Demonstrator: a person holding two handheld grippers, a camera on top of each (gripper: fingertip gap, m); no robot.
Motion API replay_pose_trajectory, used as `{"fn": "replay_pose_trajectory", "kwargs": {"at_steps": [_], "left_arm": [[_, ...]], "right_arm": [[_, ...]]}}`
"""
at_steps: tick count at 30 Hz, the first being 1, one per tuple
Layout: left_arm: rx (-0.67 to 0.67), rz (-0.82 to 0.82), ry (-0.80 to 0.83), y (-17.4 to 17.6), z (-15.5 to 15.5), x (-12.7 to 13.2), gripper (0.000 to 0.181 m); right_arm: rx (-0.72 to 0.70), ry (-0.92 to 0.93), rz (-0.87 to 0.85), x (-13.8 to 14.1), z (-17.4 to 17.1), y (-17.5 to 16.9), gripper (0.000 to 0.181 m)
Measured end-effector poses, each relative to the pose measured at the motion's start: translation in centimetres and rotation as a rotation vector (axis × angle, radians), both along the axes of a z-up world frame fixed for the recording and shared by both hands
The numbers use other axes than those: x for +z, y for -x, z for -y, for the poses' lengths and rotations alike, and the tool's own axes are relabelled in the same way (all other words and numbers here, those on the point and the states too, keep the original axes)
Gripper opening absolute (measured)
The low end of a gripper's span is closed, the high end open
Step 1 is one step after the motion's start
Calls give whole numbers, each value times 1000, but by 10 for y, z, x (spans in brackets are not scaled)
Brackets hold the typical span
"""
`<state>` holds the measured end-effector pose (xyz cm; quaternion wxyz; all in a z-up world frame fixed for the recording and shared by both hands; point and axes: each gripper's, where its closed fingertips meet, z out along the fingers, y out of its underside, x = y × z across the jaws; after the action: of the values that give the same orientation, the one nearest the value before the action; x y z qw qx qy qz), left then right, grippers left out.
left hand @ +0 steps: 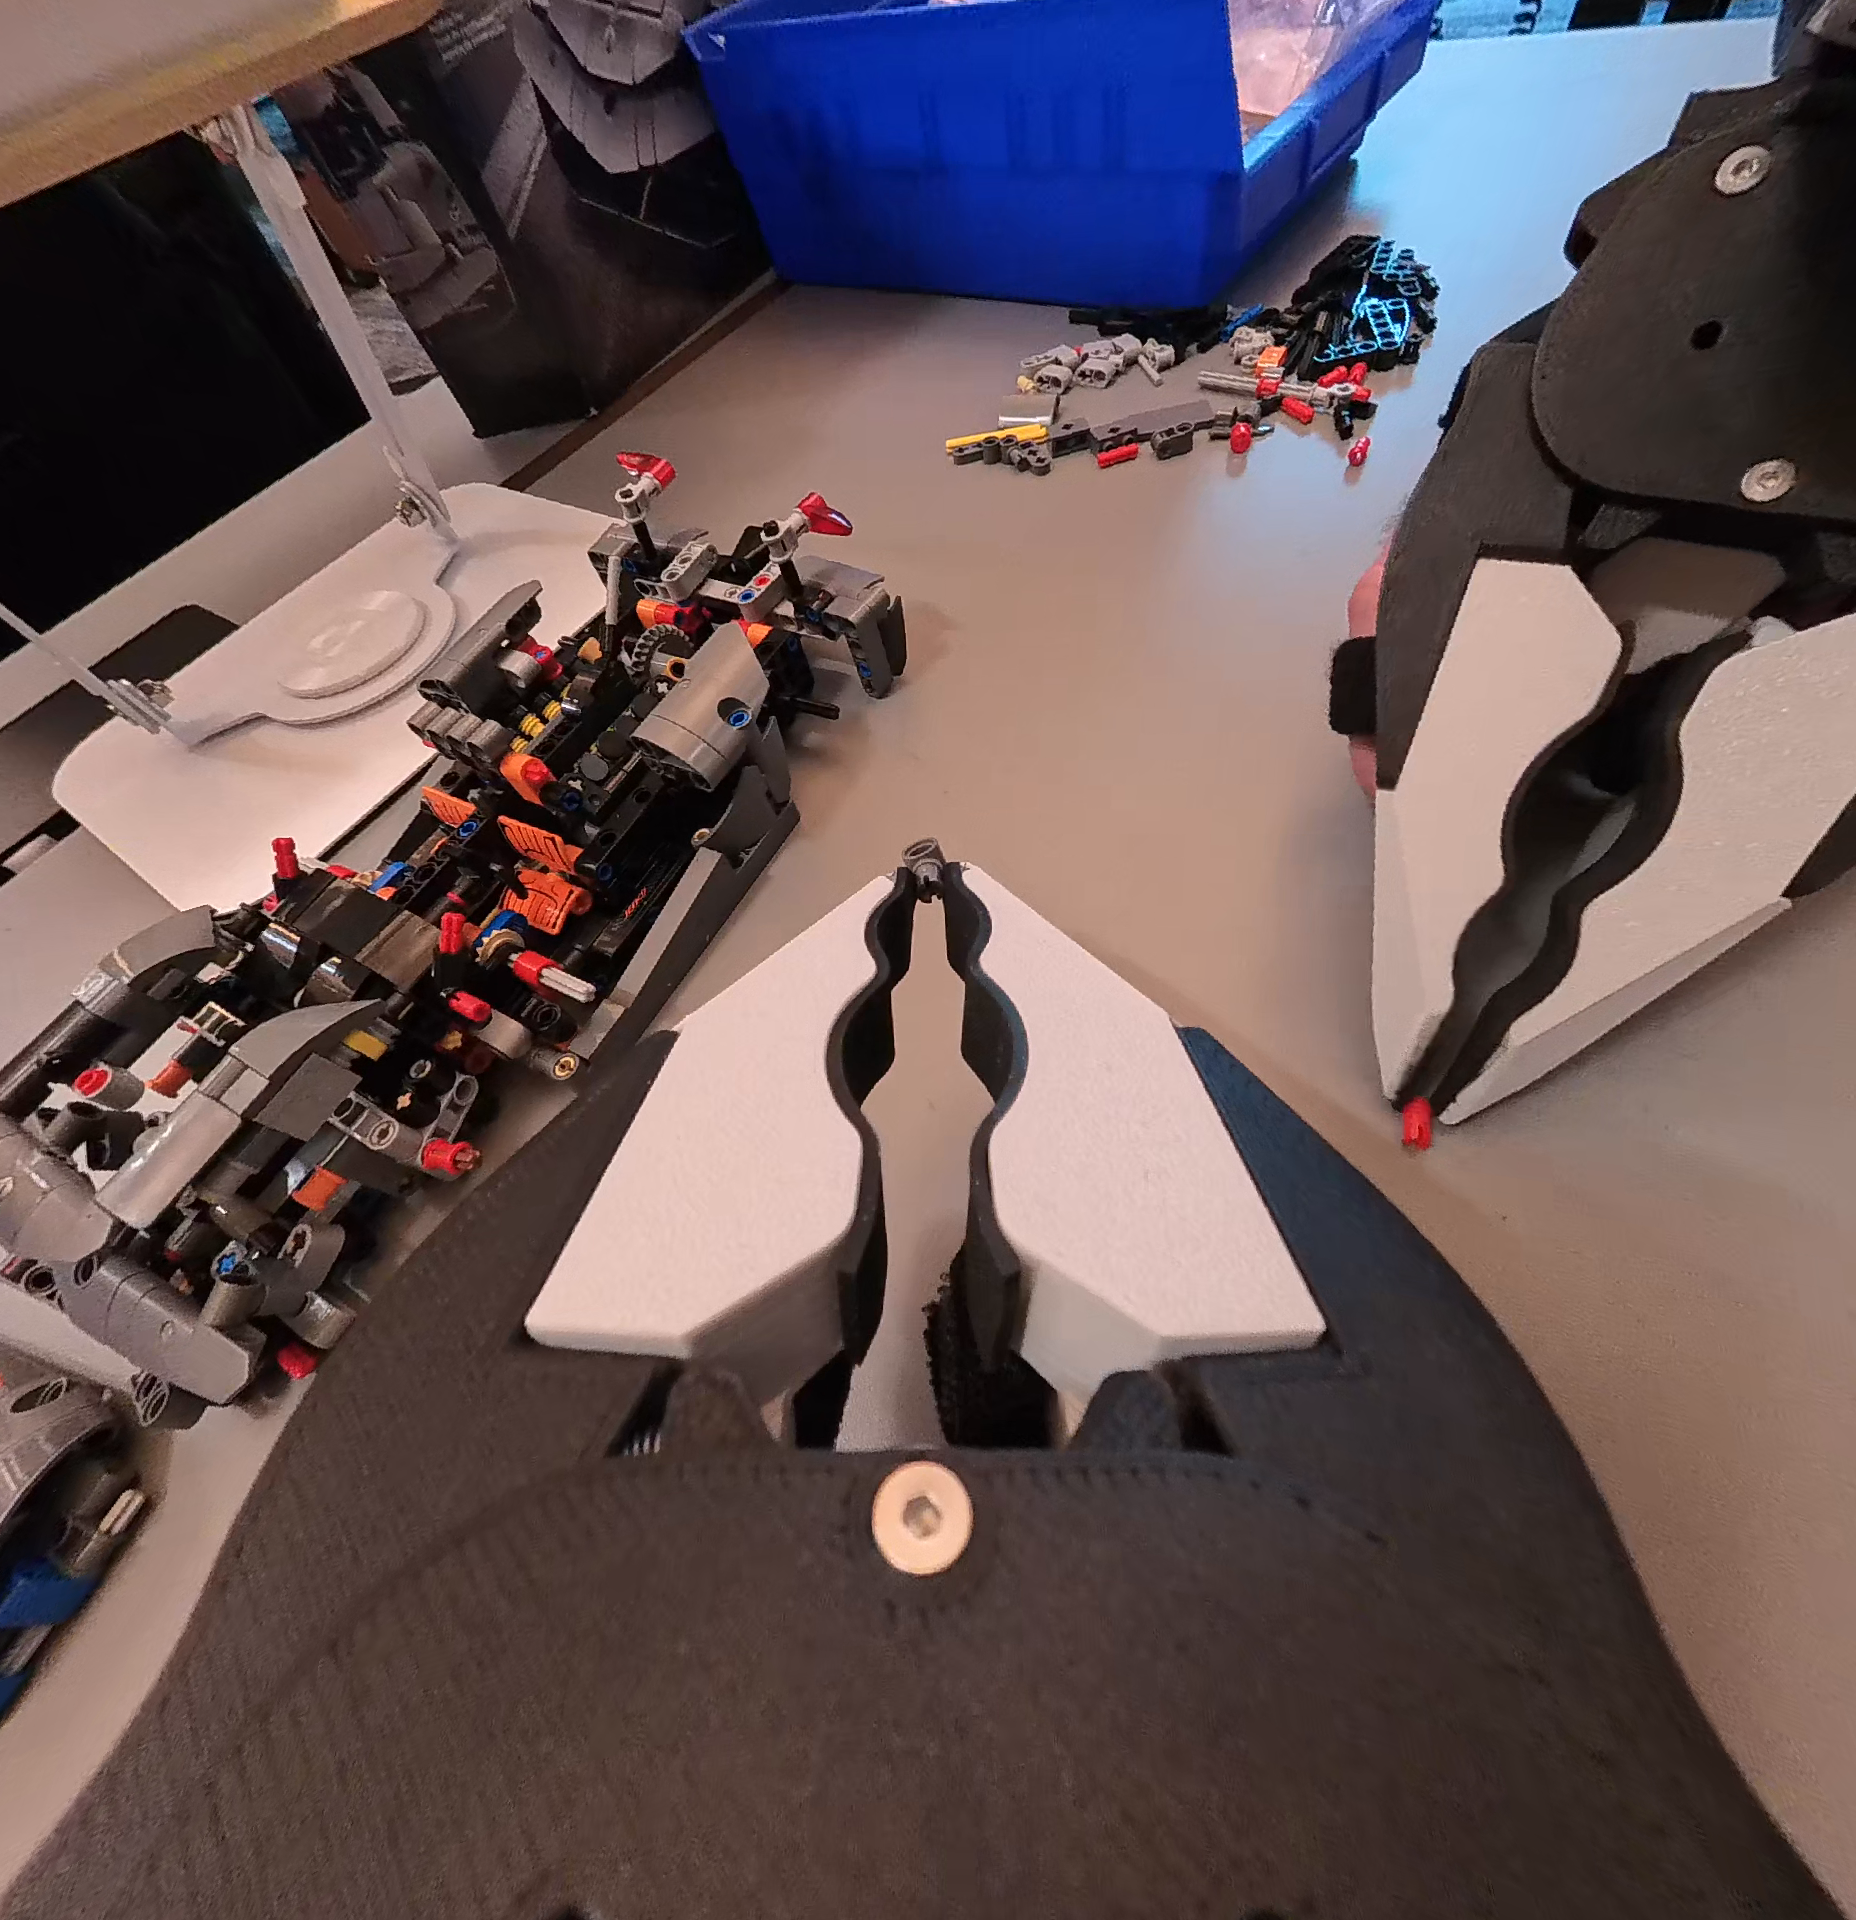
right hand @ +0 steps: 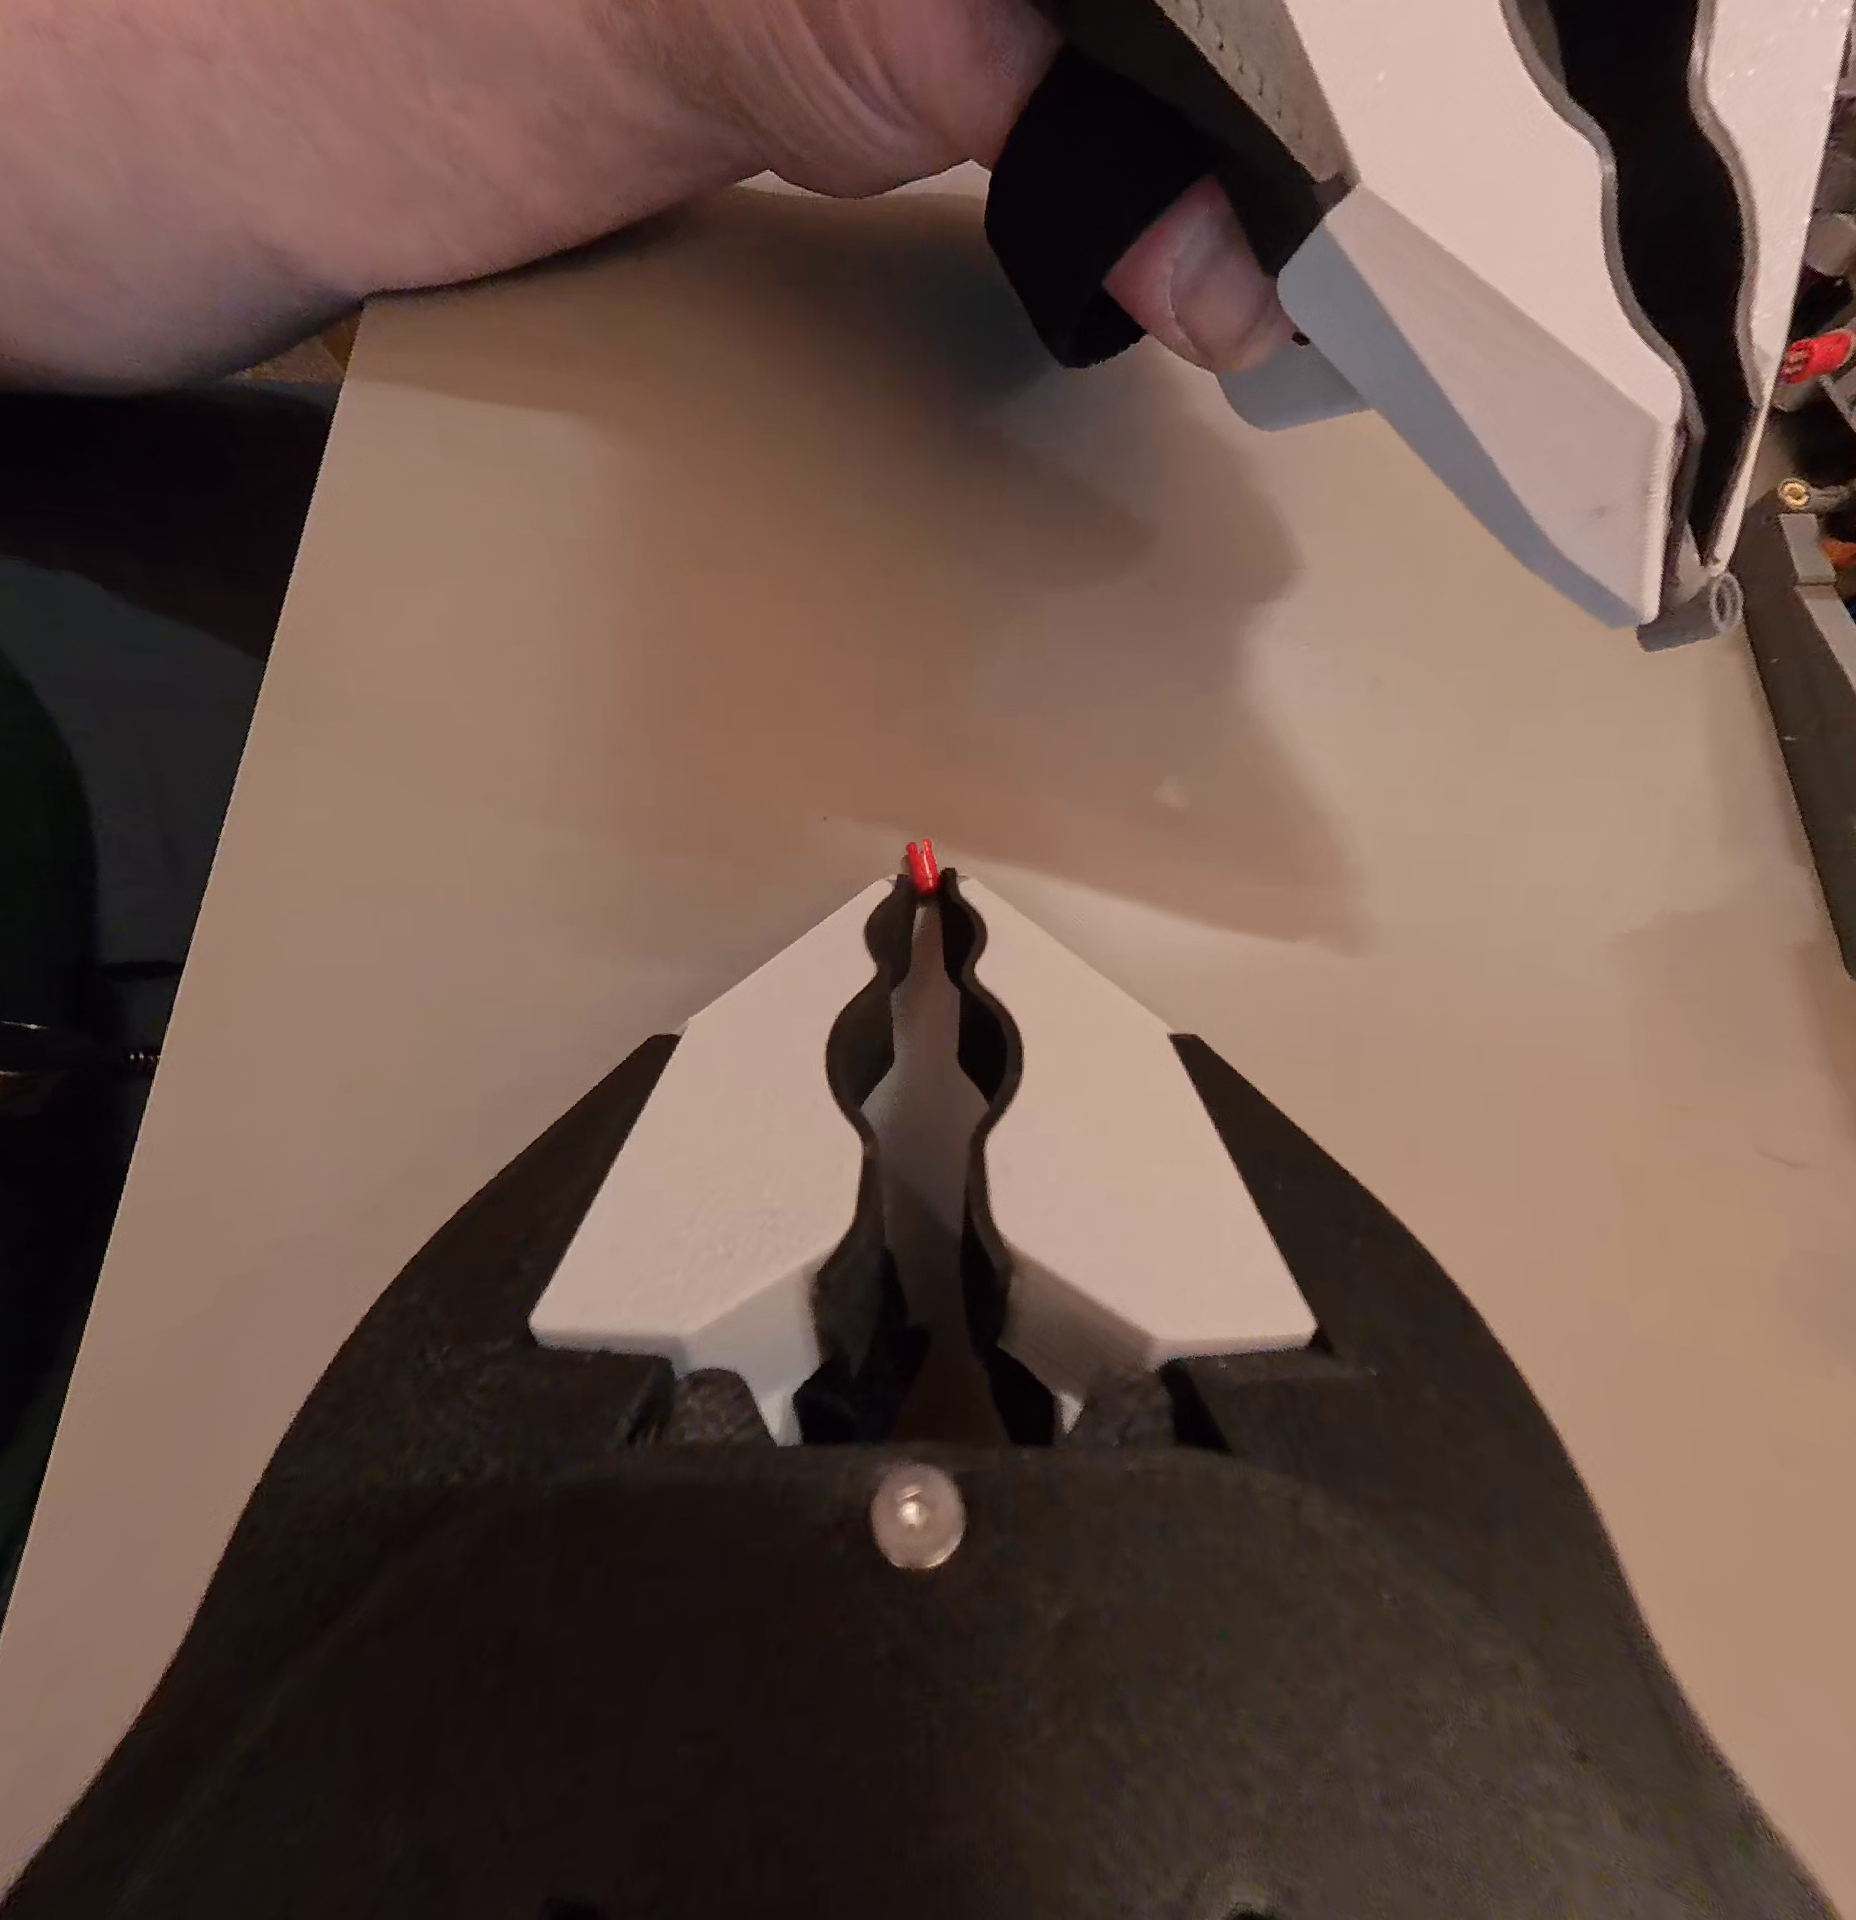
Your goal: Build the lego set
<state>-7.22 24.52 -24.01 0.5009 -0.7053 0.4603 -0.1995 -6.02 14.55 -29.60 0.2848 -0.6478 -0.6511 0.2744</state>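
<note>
My left gripper (left hand: 926,873) is shut on a small grey connector piece (left hand: 924,860), held above the grey table just right of the half-built lego car (left hand: 467,883). My right gripper (right hand: 924,896) is shut on a small red pin (right hand: 922,865); the red pin also shows in the left wrist view (left hand: 1416,1124) at the right gripper's tips (left hand: 1423,1101), low over the table to the right. In the right wrist view the left gripper (right hand: 1698,566) hangs at the upper right with the grey connector piece (right hand: 1698,618) at its tips.
A pile of loose lego parts (left hand: 1215,364) lies at the back right beside a blue bin (left hand: 1007,135). A white stand base (left hand: 311,665) sits left of the car. A person's hand (right hand: 488,135) holds the left gripper. The table's left edge (right hand: 280,675) is close. About 11 cm separates my left fingertips from my right.
</note>
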Motion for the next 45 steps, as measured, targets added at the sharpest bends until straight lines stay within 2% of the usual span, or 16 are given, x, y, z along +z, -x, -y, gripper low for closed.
{"fn": "replay_pose_trajectory", "kwargs": {"at_steps": [12,22,26,37,45], "left_arm": [[-8,-10,3,-1,1,-2,4],[-101,-87,-5,-18,16,-13,4],[-138,-141,-8,-25,23,-22,4],[-209,-269,-26,-36,35,-39,4],[-219,-288,-25,-38,37,-43,4]], "right_arm": [[-12,-11,-25,4,-3,-2,2],[-121,-125,-82,38,-44,-29,2],[-125,-179,-76,44,-58,-33,2],[-35,-326,46,29,-66,-31,2],[12,-382,104,21,-62,-31,2]]}}
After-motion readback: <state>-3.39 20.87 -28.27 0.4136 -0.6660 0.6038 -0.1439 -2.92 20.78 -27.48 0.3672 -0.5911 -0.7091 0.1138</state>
